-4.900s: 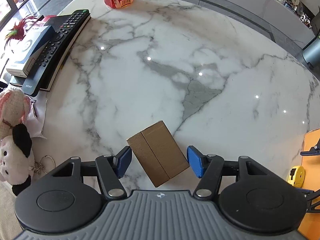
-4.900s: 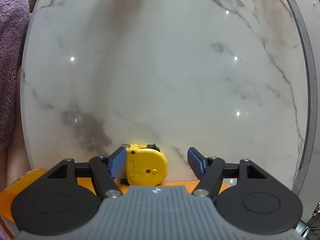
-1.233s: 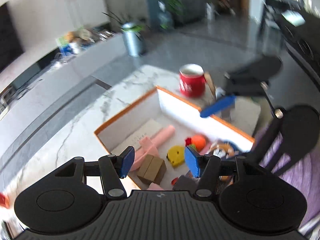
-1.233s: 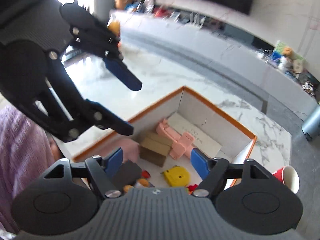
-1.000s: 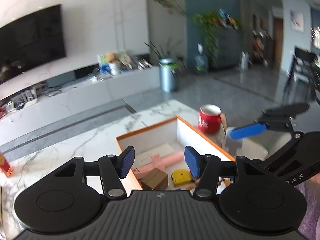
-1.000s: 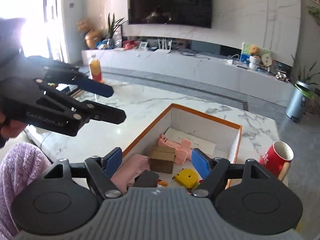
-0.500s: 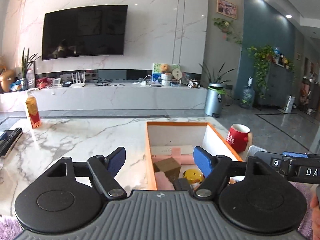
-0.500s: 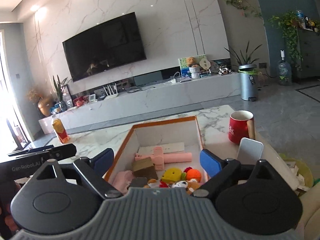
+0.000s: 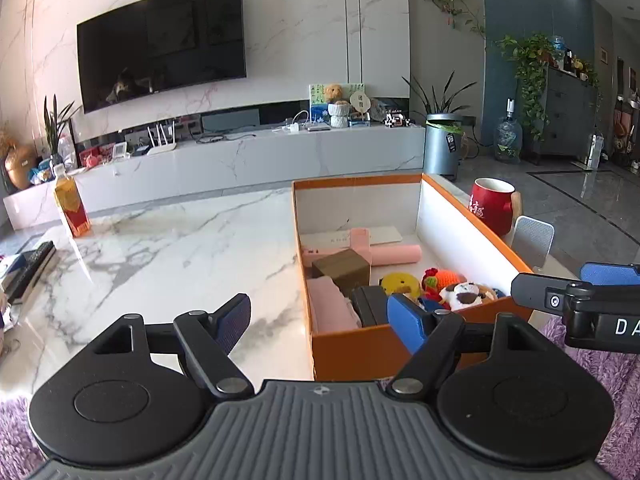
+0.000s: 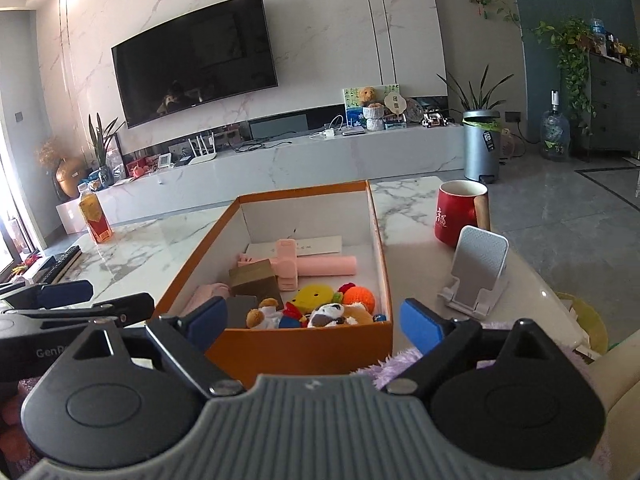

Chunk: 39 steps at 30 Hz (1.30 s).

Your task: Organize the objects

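Around the orange box (image 10: 304, 346): glossy red mug (image 10: 456, 212), ribbed white phone stand (image 10: 478, 268), tea bottle (image 10: 94, 214), all on veined marble table (image 9: 160, 256). Inside, cardboard block (image 10: 254, 280), yellow tape measure (image 10: 314, 294), pink handle, knitted toys, packed close. Left gripper (image 9: 320, 320) and right gripper (image 10: 306, 320) spread wide, empty, short of the box's near wall.
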Available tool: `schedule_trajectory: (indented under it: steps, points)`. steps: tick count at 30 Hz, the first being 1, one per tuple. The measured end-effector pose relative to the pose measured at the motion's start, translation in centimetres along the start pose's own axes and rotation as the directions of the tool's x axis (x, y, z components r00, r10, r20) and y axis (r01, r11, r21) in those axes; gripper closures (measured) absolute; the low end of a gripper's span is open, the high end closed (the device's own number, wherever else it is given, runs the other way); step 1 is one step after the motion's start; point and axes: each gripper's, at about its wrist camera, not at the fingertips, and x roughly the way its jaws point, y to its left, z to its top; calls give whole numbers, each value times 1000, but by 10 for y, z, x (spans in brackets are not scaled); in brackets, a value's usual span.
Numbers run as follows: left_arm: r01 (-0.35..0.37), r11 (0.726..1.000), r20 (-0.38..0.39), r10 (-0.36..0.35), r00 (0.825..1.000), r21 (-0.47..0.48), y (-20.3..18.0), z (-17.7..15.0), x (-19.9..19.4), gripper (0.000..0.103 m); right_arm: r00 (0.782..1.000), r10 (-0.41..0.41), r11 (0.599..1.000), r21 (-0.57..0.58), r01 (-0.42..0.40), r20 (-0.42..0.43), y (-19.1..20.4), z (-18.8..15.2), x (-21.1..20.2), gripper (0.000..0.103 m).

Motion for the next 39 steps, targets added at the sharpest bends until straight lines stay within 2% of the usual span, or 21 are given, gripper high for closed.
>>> schedule_trajectory:
  steps: [16,39]
  points:
    - [-20,1000,-62,18,998,-23,8,-12,-9,14,999,17,999,-46,-18,-27,9,-11,0,9]
    - [-39,998,-66,36,997,-42,17,-21,-20,14,1000,24,993,-119,-25,-17,31,-21,-4,9]
